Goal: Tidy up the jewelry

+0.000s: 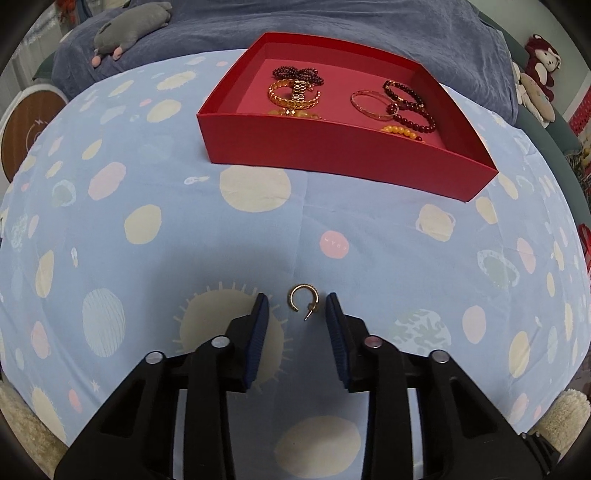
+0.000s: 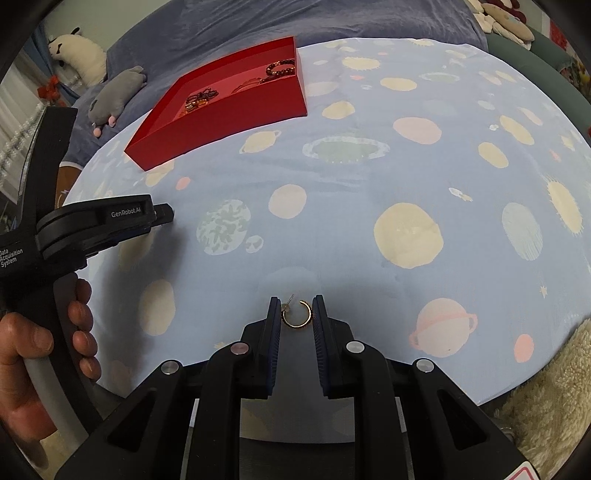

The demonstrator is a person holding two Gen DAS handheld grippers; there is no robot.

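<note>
A small gold hoop earring (image 1: 300, 301) lies on the blue planet-print cloth (image 1: 184, 240), between the fingertips of my left gripper (image 1: 295, 306). The jaws stand open, with a gap on each side of the hoop. In the right wrist view a second gold hoop earring (image 2: 296, 314) sits between the pads of my right gripper (image 2: 296, 308), which is shut on it just above the cloth. The red box (image 1: 332, 158) stands beyond, holding gold bangles (image 1: 293, 96) and dark red bead bracelets (image 1: 406, 105). In the right wrist view the red box (image 2: 229, 110) is at the far left.
The left gripper's side (image 2: 110, 221) and the hand (image 2: 33, 350) holding it fill the left edge of the right wrist view. A grey plush toy (image 1: 125, 29) lies on the dark blue bedding behind. A fluffy cream rug (image 2: 554, 387) borders the cloth's near edge.
</note>
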